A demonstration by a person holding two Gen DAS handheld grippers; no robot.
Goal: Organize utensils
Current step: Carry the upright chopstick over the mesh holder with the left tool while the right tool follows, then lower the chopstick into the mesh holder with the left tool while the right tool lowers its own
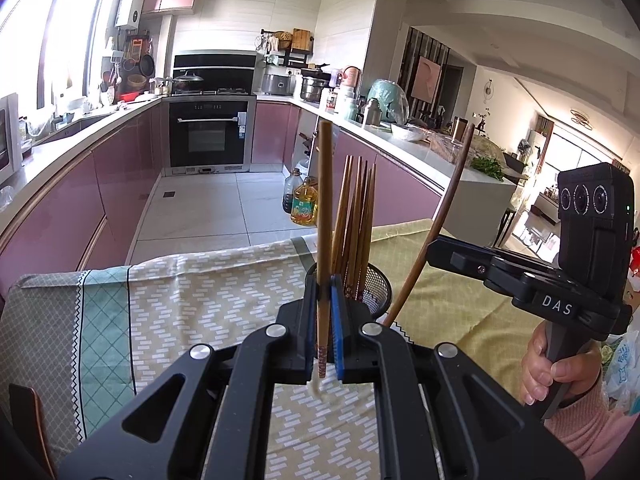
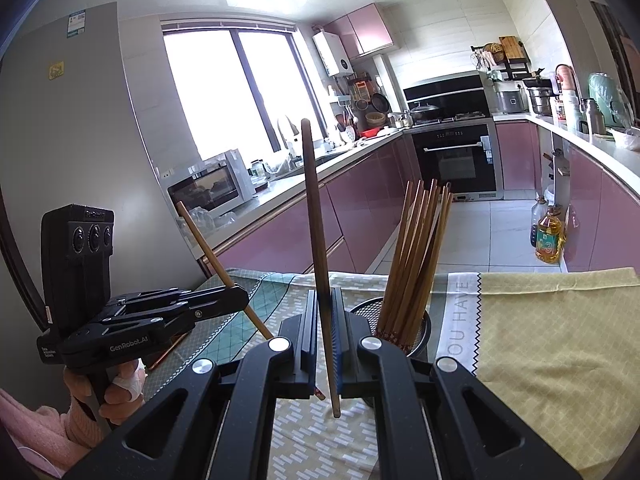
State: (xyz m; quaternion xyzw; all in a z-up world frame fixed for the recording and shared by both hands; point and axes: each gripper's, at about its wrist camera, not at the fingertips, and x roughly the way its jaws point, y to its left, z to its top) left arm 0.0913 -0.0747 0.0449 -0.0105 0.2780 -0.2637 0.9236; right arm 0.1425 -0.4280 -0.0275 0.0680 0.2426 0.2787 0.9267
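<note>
My left gripper (image 1: pixel 325 322) fingers clamp light, patterned-tip chopstick (image 1: pixel 323 240); right gripper (image 2: pixel 325 334) fingers clamp darker, smooth chopstick (image 2: pixel 318 248), both upright beside mesh holder (image 2: pixel 425 330). Wooden chopstick bundle (image 2: pixel 416 256) already inside; I judge these two remain. Cloth-covered counter (image 2: pixel 540 340) below.

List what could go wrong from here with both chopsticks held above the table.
1. The left gripper pinches its light chopstick near the lower end, so the long top could swing and slip.
2. The right gripper holds the dark chopstick beside the mesh holder; lowering it may knock the crowded bundle or tip the holder.
3. Both sticks could cross near the holder.
</note>
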